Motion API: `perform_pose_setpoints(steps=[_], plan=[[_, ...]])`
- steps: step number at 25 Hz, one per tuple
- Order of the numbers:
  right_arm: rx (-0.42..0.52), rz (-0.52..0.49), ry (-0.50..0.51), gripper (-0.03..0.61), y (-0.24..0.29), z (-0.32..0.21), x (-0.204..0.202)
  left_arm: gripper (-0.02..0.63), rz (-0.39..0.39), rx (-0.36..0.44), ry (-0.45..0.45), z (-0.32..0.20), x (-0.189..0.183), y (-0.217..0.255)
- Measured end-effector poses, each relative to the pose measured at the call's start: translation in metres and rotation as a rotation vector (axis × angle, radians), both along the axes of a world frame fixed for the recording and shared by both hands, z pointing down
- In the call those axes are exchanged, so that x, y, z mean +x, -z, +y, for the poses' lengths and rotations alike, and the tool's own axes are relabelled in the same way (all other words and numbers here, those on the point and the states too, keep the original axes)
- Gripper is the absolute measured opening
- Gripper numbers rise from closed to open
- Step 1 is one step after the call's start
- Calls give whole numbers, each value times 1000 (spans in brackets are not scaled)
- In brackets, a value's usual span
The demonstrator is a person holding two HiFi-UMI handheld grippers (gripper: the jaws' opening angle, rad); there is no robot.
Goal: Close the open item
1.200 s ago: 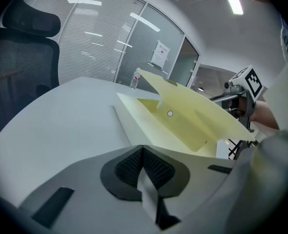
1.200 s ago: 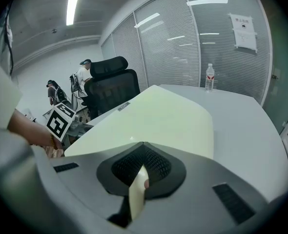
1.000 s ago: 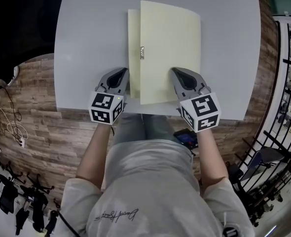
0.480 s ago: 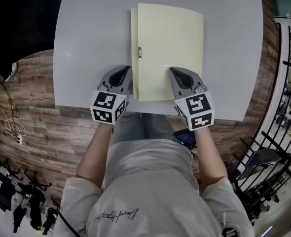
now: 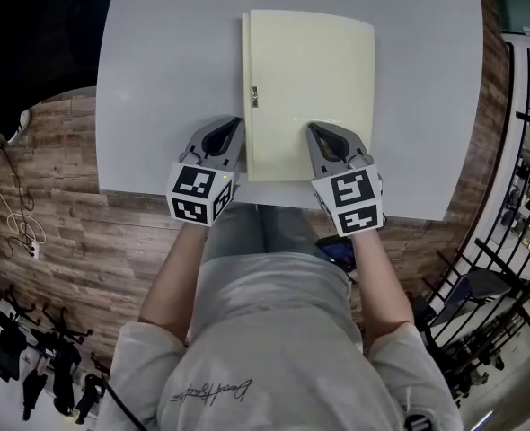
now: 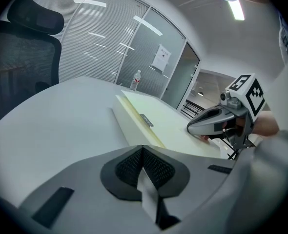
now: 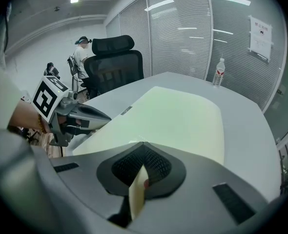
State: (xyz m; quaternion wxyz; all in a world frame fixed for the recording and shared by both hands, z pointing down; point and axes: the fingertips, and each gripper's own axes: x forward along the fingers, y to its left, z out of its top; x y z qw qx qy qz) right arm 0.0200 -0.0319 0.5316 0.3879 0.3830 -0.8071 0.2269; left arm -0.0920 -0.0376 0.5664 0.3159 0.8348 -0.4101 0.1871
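A pale yellow folder (image 5: 310,88) lies on the grey table (image 5: 157,79) with its cover nearly flat; a thin strip of the lower half shows along its left side, beside a small metal tag (image 5: 254,97). My right gripper (image 5: 322,133) is shut on the cover's near edge, and pale yellow sheet shows between its jaws (image 7: 141,167). My left gripper (image 5: 230,129) is shut and rests on the table just left of the folder's near corner. From the left gripper (image 6: 143,152) the folder (image 6: 158,123) lies ahead and to the right.
The table's near edge runs just behind both grippers. A water bottle (image 7: 218,72) stands at the far end of the table. A black office chair (image 7: 117,65) is at the far side, with a person (image 7: 80,52) beyond it. A phone (image 5: 341,251) lies on my lap.
The folder's cover has come down from raised to nearly flat over the lower half. The right gripper moved slightly left with it. The left gripper stayed put.
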Motion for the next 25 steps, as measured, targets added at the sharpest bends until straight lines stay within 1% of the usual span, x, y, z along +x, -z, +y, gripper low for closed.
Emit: perform_pose_setpoints(steps=[8, 12, 18, 25], plan=[[-6, 49, 25, 12, -6, 2, -2, 8, 4, 2, 2, -1, 1, 0], [-15, 107, 52, 14, -12, 3, -2, 8, 2, 4, -1, -2, 3, -1], [-47, 188, 95, 12, -19, 5, -3, 8, -1, 5, -5, -1, 4, 0], [-93, 244, 142, 14, -27, 6, -8, 8, -2, 8, -6, -2, 1, -2]])
